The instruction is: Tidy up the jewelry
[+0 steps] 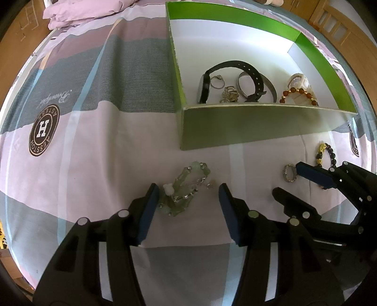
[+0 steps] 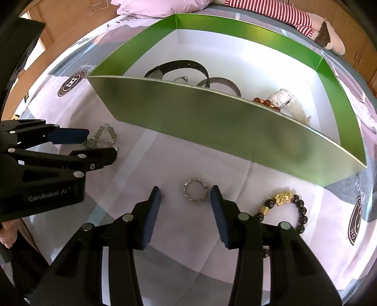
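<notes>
A pale green jade bracelet lies on the bedsheet between the fingers of my open left gripper, close to the left finger. A small studded silver ring lies on the sheet between the fingers of my open right gripper, nearer the right finger. A black and gold bead bracelet lies just right of that gripper. Beyond both stands the green box with a black watch, a silver bangle, a white watch and an amber bead bracelet inside.
The box's near wall rises between the grippers and its contents. My left gripper shows at the left edge of the right wrist view, over the jade bracelet. A pink pillow and a striped plush toy lie at the far end of the bed.
</notes>
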